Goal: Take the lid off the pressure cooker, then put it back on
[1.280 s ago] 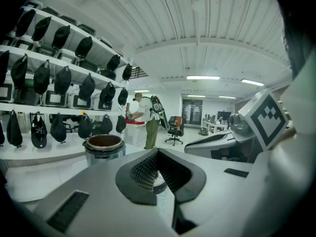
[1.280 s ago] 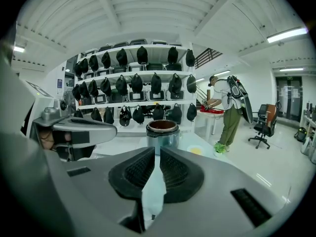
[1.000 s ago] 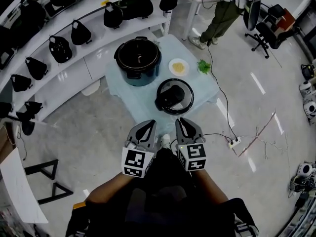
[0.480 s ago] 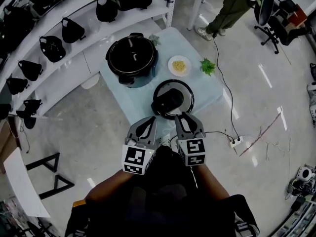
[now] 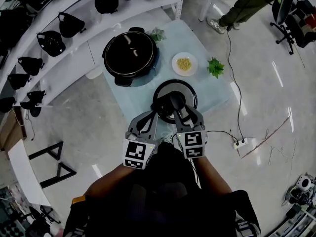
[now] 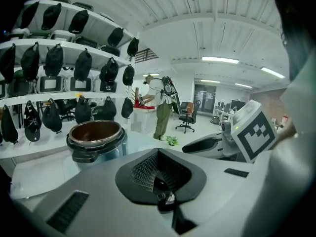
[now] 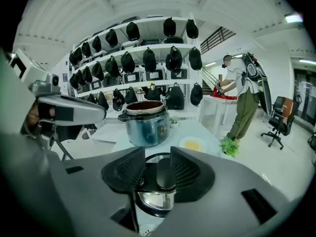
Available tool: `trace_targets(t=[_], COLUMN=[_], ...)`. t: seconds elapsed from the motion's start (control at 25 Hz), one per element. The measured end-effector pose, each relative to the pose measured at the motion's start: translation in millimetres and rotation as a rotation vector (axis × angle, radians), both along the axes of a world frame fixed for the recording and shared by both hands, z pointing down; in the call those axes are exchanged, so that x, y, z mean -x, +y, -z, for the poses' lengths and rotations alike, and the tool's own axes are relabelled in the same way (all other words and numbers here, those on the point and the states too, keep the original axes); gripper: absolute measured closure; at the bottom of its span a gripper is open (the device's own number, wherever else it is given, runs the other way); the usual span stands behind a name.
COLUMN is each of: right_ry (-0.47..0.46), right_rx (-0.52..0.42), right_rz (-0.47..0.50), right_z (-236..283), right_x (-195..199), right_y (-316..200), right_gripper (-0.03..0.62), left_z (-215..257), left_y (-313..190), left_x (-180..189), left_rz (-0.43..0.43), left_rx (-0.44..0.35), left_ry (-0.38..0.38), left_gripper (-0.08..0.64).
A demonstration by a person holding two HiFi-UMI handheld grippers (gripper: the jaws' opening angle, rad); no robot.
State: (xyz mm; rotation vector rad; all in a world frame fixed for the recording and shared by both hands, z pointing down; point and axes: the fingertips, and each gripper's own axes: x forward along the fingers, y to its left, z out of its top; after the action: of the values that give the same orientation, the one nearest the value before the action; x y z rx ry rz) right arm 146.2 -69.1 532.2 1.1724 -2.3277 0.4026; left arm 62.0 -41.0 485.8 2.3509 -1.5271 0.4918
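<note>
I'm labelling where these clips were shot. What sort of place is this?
Likely a lab or workshop, not a home kitchen: white shelves lined with black bags, office chairs on a wide polished floor, and the pressure cooker on a small lone table beside a power strip.

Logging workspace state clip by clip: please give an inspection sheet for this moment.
Surface: pale blue square table.
Job's things: open steel pressure cooker; its round black-handled lid lies flat beside it.
Clutter: white plate of yellow food; green plant sprig.
Grippers: left gripper jaws together, empty; right gripper jaws just opening, lid handle seen between them, ungripped.
Cables: black cable to white floor power strip.
Surroundings: white shelves of black bags; person.
</note>
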Motion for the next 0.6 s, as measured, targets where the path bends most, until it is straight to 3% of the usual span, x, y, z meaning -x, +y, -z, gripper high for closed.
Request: trace_targets(t=[0.2,0.6], right_ry=[0.016,0.024], right_rx=[0.022,0.055], right_rz=[0.054,0.06], right_z=[-23,-66], right_x=[3,14], right_y=[-13,-35], right_gripper=[0.379,0.323], left_z=[-13,-54], left_y=[-15,-33], left_x=[-5,4], left_rz=[0.018,0.016], left_rx=[0.017,0.06], left_ry=[-0.023,-0.027], left_gripper=[0.554,0.554])
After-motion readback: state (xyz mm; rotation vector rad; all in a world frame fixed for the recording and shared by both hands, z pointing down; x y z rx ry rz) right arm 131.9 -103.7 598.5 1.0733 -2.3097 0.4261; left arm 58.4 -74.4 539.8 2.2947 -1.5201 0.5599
